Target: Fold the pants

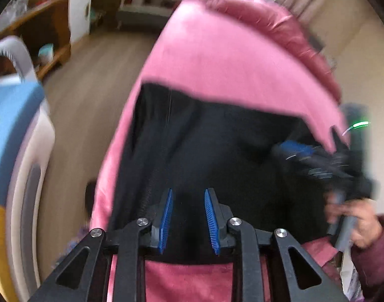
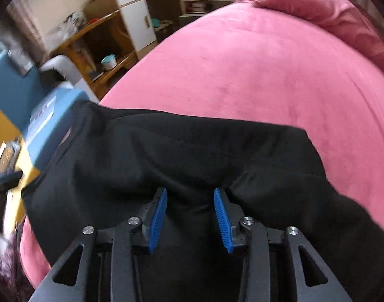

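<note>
Black pants [image 1: 217, 151] lie spread on a pink bed cover [image 1: 217, 50]. My left gripper [image 1: 188, 192] points steeply down over their near edge, its blue pads apart, with only flat black cloth showing in the gap. At the right, blurred, a hand holds my right gripper [image 1: 292, 151] at the pants' right edge. In the right wrist view the pants [image 2: 166, 151] crease toward my right gripper [image 2: 190, 190]. Its jaws stand apart with a soft bulge of black cloth between them; I see no pad pressing on it. The pink cover [image 2: 242, 63] stretches beyond.
A rumpled pink quilt [image 2: 330, 12] lies at the far end of the bed. Left of the bed are a blue and white object [image 1: 13, 125], a wooden floor [image 1: 91, 75], a wooden shelf unit [image 2: 91, 50] and a white cabinet [image 2: 136, 12].
</note>
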The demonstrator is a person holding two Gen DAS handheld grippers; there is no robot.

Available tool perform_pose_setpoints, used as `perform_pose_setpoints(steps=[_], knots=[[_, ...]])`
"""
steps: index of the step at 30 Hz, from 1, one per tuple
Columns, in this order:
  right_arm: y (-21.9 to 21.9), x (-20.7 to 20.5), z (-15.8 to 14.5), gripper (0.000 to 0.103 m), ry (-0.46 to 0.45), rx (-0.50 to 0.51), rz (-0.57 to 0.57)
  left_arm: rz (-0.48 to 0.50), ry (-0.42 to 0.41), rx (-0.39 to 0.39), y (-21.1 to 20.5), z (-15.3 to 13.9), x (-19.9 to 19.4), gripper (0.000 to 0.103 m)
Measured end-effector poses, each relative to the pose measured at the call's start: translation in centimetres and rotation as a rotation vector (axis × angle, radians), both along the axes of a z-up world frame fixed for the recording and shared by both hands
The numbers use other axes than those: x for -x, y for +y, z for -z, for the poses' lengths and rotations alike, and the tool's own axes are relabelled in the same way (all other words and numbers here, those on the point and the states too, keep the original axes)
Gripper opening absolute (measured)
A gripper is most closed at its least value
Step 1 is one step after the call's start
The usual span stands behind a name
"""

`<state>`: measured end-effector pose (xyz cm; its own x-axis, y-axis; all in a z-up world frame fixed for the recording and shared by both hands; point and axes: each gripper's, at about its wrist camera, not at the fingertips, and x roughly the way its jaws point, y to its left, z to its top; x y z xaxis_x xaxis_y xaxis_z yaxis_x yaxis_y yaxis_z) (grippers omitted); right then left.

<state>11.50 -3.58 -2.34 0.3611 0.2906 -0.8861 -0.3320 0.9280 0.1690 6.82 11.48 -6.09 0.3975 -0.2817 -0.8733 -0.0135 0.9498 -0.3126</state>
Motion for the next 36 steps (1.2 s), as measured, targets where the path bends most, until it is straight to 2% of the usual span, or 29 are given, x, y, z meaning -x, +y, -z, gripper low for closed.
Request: perform_pose_setpoints(steps=[3,6,8,10,12,15,17,21,24,26,27,31,36], knots=[[-1.2,0.5,-2.1,0.040,-0.032,-0.036,0.016,0.006,-0.008,-0.032,-0.9,0.1,-0.5,0.026],[-5.8,1.1,-4.0,0.041,-0.075,-0.019,0.111,0.034,-0.046,-0.024,-1.9,-1.6,-0.1,0.027],[-10.6,1.0,-4.9,0.042,-0.087,-0.010,0.218,0.063,-0.071,-0.002,-2.8,-2.6,0.1,0.028],[-15.2,0.8,-5.2,0.053,-0.090,0.041,0.334,0.098,-0.088,0.017,-3.8,-3.4,0.2,0.028],[-20.3,0.5,-5.2,0.055,-0.085,0.079,0.453,0.144,-0.103,0.049,-5.5,-3.8,0.2,0.029],[-27.0,-1.0,-4.4,0.058,-0.043,0.170,0.615,0.198,-0.093,0.072,-7.3,-3.2,-0.4,0.029],[-30.3,-2.2,-3.2,0.058,-0.007,0.206,0.683,0.226,-0.078,0.081,-8.8,-2.8,-0.5,0.030],[-33.7,-5.2,-0.7,0.058,0.078,0.314,0.751,0.301,-0.079,0.097,-10.8,-2.7,-0.1,0.030],[-35.2,-6.8,1.4,0.057,0.142,0.327,0.754,0.378,-0.087,0.060,-12.6,-2.9,0.6,0.031],[-35.1,-7.3,1.4,0.032,0.128,0.324,0.737,0.423,-0.084,0.044,-13.5,-2.9,1.0,0.031],[-35.3,-7.3,1.0,0.009,0.126,0.327,0.728,0.438,-0.080,0.040,-14.2,-2.6,1.1,0.031],[-36.8,-5.1,-1.9,0.006,0.067,0.246,0.739,0.506,-0.069,0.040,-16.0,-2.0,1.5,0.032],[-40.0,0.6,-7.3,0.006,-0.053,0.125,0.818,0.584,-0.069,0.044,-18.5,-1.3,2.3,0.032]])
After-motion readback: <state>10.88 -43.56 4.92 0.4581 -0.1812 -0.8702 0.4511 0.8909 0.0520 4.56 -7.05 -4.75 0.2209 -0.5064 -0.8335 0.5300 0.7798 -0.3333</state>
